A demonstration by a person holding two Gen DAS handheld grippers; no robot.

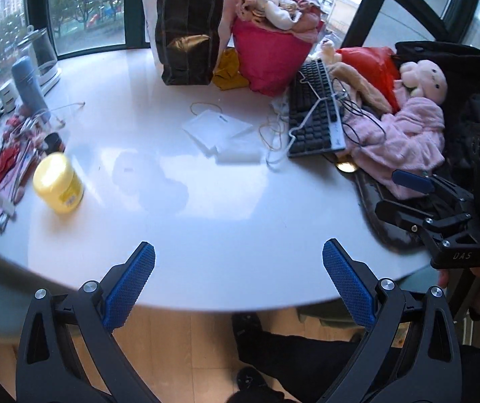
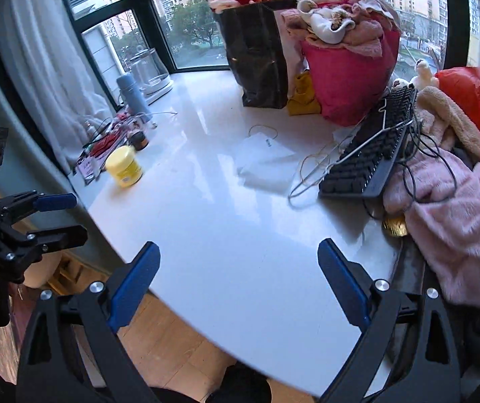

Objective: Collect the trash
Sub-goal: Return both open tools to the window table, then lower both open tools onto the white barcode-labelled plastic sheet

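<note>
Flat white plastic packets with a loop of string lie in the middle of the white round table. A black paper bag stands upright at the back. My left gripper hangs open over the table's near edge, well short of the packets, with nothing between its fingers; it also shows at the left edge of the right wrist view as the left gripper. My right gripper is open above the near right rim, empty, and appears in the left wrist view as the right gripper.
A yellow jar stands left beside red clutter and a blue flask. A black keyboard with cables, a pink bag, a plush toy and pink clothing crowd the right side.
</note>
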